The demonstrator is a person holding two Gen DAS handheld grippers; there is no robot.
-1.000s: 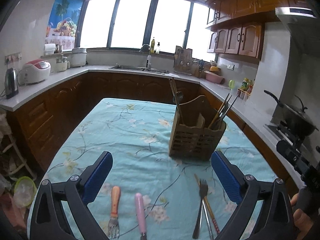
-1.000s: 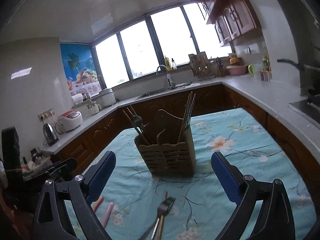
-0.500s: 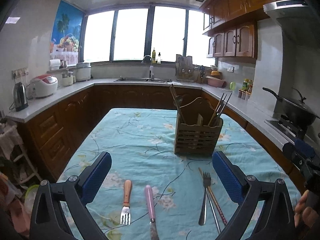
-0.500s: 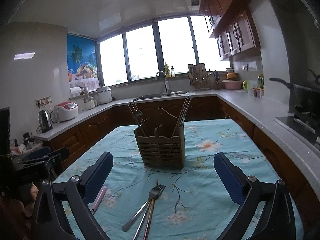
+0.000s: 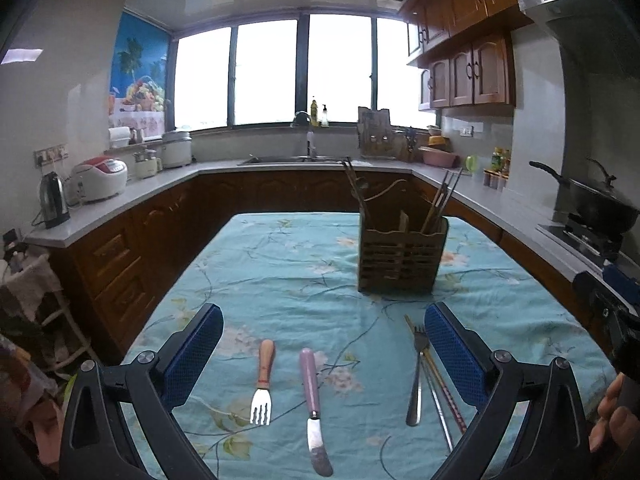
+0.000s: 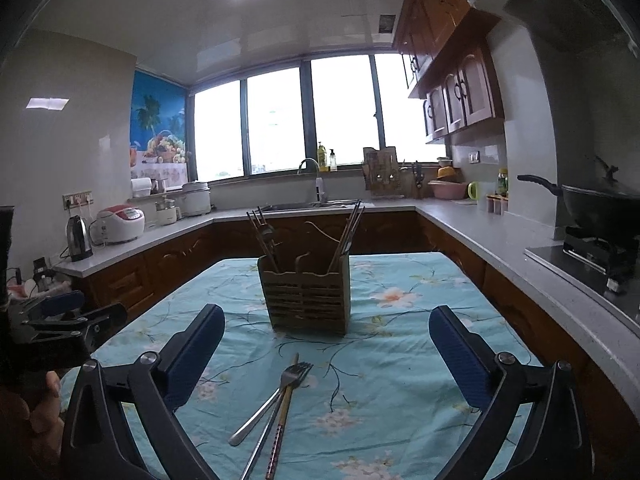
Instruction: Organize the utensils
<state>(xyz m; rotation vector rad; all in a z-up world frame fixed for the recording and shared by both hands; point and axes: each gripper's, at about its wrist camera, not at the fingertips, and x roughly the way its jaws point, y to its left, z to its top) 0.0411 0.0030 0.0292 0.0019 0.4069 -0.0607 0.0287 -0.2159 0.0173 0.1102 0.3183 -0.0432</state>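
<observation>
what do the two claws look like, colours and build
Both look alike. The left claw has a black plastic frame with angled arms, silver round pivot bolts, and two flat fingers faced with textured blue pads. The right claw is built the same: black arms, silver bolts, blue ribbed fingers. No cables or markings show.
</observation>
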